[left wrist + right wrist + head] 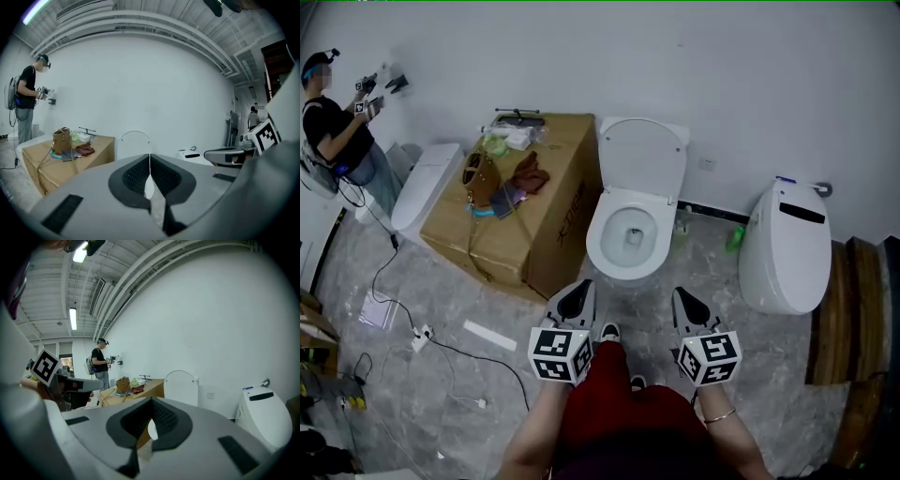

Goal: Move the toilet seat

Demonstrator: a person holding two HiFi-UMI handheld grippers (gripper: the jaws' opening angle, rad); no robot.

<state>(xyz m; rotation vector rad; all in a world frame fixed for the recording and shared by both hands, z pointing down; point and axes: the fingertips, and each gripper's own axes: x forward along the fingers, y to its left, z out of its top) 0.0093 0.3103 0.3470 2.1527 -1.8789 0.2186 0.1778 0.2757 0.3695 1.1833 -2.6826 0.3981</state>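
A white toilet (626,236) stands against the wall with its seat and lid (643,157) raised upright; the bowl is uncovered. That raised lid (135,145) also shows in the left gripper view and as a lid (182,387) in the right gripper view. My left gripper (578,300) hovers just in front of the bowl's left side, jaws shut with nothing between them. My right gripper (688,307) hangs to the right of the bowl's front, also shut and empty. Neither gripper touches the toilet.
A large cardboard box (553,220) with a brown bag and small items on top stands left of the toilet. A second closed toilet (787,246) stands to the right, a third (427,185) far left. A person (337,131) works at the wall. Cables (441,342) lie on the floor.
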